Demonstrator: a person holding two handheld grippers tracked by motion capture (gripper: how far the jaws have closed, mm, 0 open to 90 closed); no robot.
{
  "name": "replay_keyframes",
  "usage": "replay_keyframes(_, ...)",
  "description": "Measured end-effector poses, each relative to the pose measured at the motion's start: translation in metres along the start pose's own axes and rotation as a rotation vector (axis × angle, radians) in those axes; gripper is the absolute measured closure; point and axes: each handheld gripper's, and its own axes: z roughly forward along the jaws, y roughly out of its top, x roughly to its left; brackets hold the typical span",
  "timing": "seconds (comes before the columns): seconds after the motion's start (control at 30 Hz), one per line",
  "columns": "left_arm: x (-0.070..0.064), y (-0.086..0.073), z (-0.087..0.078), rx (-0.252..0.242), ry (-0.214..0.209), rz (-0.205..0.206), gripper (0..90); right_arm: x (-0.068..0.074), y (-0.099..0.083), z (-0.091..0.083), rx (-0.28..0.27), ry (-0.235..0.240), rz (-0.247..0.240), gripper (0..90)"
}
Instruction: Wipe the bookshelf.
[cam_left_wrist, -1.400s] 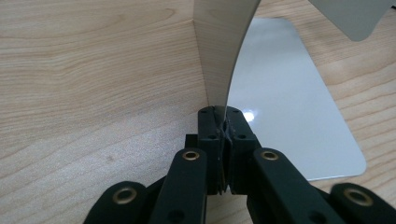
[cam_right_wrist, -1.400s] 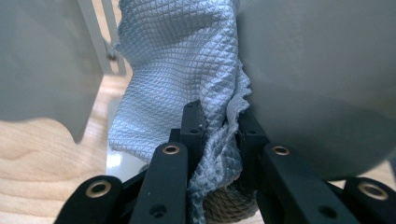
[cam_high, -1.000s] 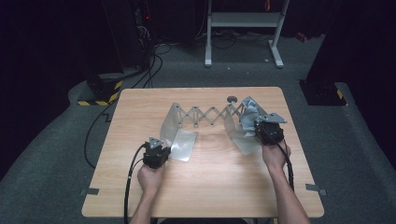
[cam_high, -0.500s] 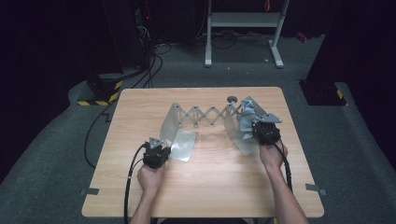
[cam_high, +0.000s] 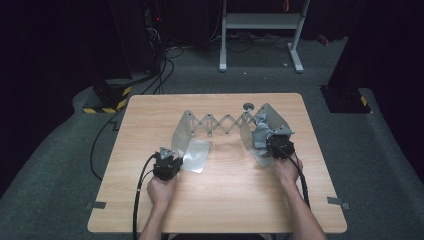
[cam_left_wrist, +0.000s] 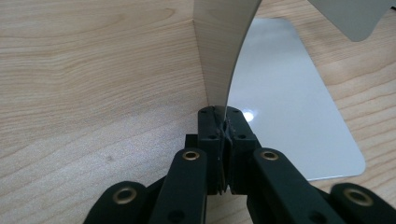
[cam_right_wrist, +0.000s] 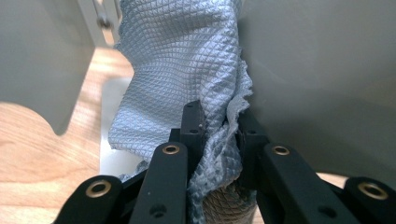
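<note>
One metal rack (cam_high: 220, 125) sat on the wooden table (cam_high: 220, 200), toward the far edge: two shiny L-shaped end plates joined by one zigzag scissor link, plus a small round knob (cam_high: 248, 106) just behind it. One blue cloth (cam_high: 261, 134), two grippers. The left gripper (cam_high: 170, 161) was at the left end plate, a bit left of the table's middle, and the right gripper (cam_high: 278, 145) was at the right plate, nearer the right edge.

From above you couldn't really see what the jaws were doing. The left gripper view sorted that out: jaws clenched on the thin upright edge of the plate (cam_left_wrist: 219, 60), with its flat foot lying smooth and mirror-like on the wood grain. The right gripper view showed the cloth's (cam_right_wrist: 187, 60) waffle-diamond weave bunched up, jaws clamped on it, pressed right against the plain grey metal plate (cam_right_wrist: 322, 79).
</note>
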Motion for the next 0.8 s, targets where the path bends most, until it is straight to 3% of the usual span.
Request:
replay_keyframes(0.23,0.000,0.000,0.000,0.000,0.000,-0.001,86.8,-0.001,-0.010,0.017,0.066,0.014,0.000,78.2)
replay_keyframes(0.37,0.000,0.000,0.000,-0.001,0.000,-0.001,86.7,-0.002,-0.012,0.019,0.072,0.016,0.001,78.1)
replay_keyframes(0.8,0.000,0.000,0.000,-0.001,-0.002,-0.002,86.8,-0.005,0.003,-0.003,0.001,0.019,0.006,78.0)
